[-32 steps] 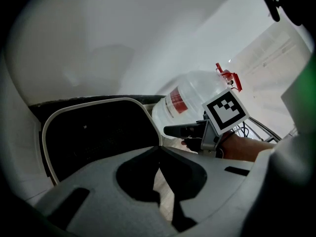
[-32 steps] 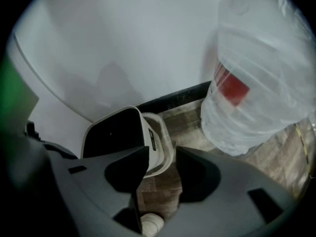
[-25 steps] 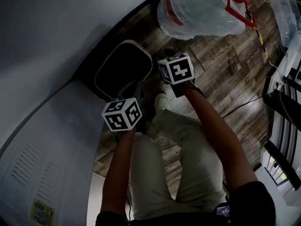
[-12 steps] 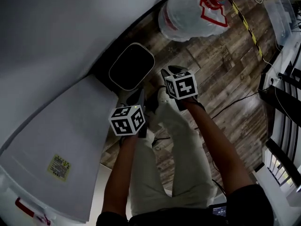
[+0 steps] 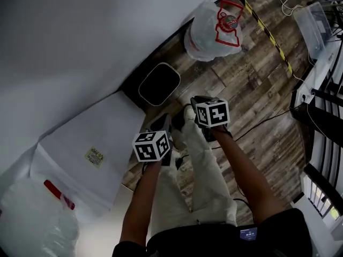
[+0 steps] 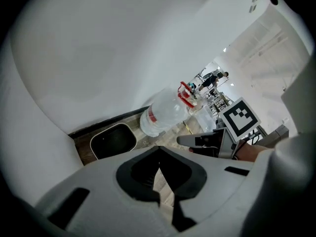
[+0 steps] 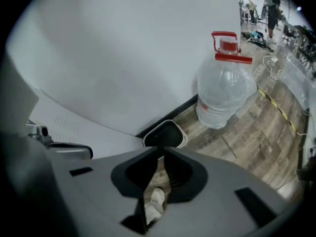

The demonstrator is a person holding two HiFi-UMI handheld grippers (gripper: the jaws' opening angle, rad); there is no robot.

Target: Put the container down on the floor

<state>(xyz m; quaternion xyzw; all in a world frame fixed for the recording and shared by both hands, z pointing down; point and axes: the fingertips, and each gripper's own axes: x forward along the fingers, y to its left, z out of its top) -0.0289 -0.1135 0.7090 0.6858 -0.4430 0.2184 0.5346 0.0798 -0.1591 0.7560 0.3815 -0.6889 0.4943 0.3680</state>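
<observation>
Container (image 5: 159, 84), a black bin with a pale rim, stands on the wood floor (image 5: 252, 79) at the foot of the wall (image 5: 80, 36), near a water bottle (image 5: 211, 31). Left gripper (image 6: 159, 152): jaws together, empty. Right gripper (image 7: 159, 161): jaws closing on nothing. Both are clear of the bin.
</observation>
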